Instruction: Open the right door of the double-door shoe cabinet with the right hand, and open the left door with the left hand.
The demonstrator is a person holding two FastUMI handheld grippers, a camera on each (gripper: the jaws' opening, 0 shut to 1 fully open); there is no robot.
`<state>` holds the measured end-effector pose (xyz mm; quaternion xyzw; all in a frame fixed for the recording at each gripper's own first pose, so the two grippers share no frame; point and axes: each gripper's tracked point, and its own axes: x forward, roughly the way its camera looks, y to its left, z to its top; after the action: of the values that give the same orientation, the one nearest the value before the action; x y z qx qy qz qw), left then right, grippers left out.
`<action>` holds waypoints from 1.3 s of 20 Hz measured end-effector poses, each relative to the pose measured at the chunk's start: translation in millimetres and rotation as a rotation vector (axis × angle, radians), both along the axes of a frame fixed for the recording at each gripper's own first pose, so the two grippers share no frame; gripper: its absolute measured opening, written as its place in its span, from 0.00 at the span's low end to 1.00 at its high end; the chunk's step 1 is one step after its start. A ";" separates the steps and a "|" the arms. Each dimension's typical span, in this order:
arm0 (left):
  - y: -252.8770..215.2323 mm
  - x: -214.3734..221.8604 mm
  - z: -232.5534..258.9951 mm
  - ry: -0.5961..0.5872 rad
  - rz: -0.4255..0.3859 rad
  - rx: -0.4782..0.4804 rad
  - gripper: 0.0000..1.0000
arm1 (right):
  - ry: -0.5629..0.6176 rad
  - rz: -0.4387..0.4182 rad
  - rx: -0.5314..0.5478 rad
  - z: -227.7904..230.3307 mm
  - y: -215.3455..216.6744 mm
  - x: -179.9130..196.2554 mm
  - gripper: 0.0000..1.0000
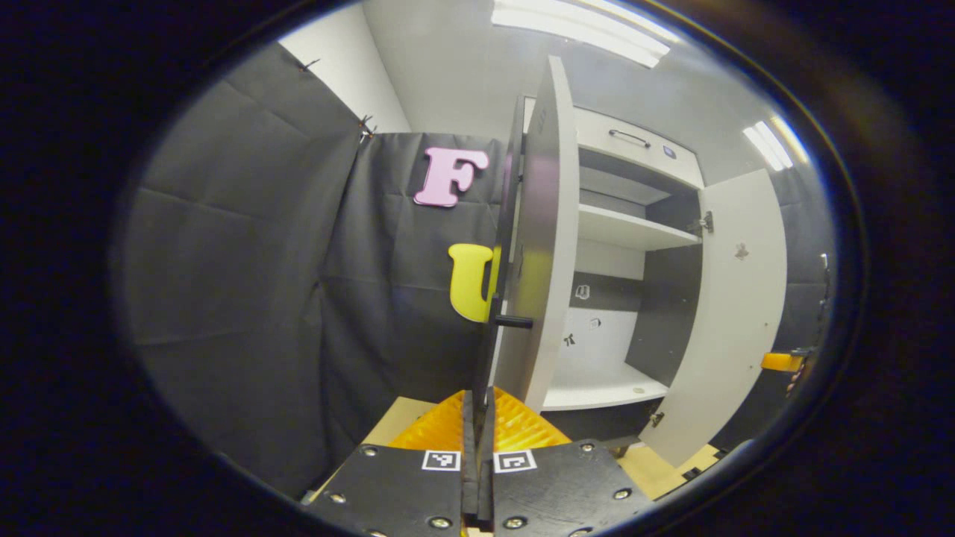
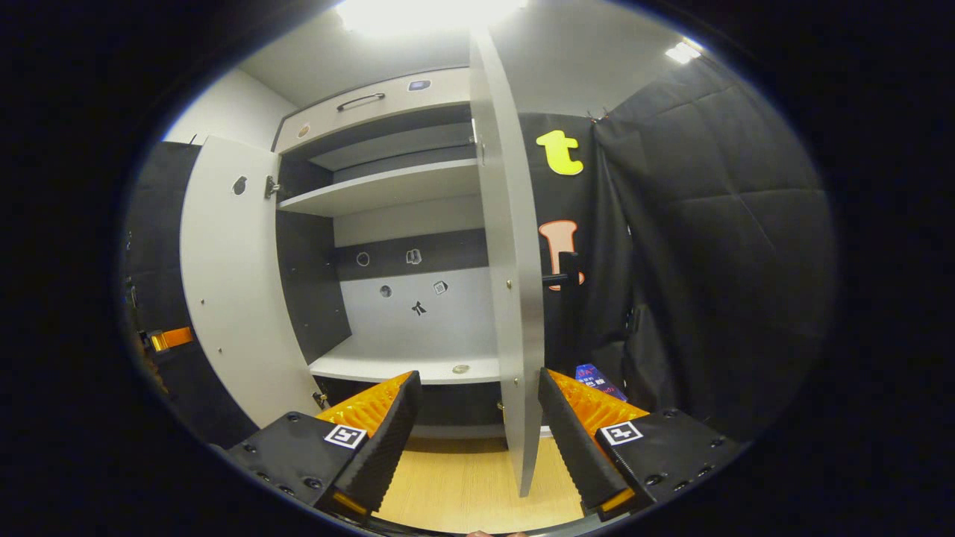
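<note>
The shoe cabinet [image 2: 388,186] stands with both doors swung out. In the left gripper view the left door [image 1: 548,246] is nearly edge-on in front of me. My left gripper [image 1: 477,418] is shut on the dark upright bar of the door's handle [image 1: 515,322]. The right door [image 1: 739,313] stands wide open farther off. In the right gripper view the right door [image 2: 511,246] is edge-on, and its black handle [image 2: 565,280] sticks out to the right. My right gripper [image 2: 477,380] is open, one finger on each side of that door's lower edge without touching it. The left door [image 2: 227,298] stands open at the left.
The cabinet has a top drawer with a handle [image 2: 360,99], an upper shelf and a bottom shelf [image 2: 403,365] with a small flat object [image 2: 461,368]. The floor is light wood [image 2: 462,485]. Black cloth walls close in on both sides. A blue packet [image 2: 593,377] lies behind the right door.
</note>
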<state>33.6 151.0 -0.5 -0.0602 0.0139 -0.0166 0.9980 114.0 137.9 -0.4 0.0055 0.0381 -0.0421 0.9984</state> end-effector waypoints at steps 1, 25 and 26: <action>-4.4 -5.4 8.1 -0.010 0.026 0.019 0.01 | 0.004 0.015 -0.001 0.3 -1.1 0.7 0.98; -170.9 -67.2 28.9 -0.138 0.051 0.092 0.94 | -0.043 0.163 -0.001 -4.3 6.7 -28.1 0.98; -176.4 -70.2 24.5 -0.131 0.055 0.099 0.94 | -0.040 0.159 -0.001 -7.6 2.4 -29.4 0.98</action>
<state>-36.6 -25.4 24.0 -0.0097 -0.0524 0.0076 0.9985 84.6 140.3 -7.9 0.0030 0.0186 0.0374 0.9991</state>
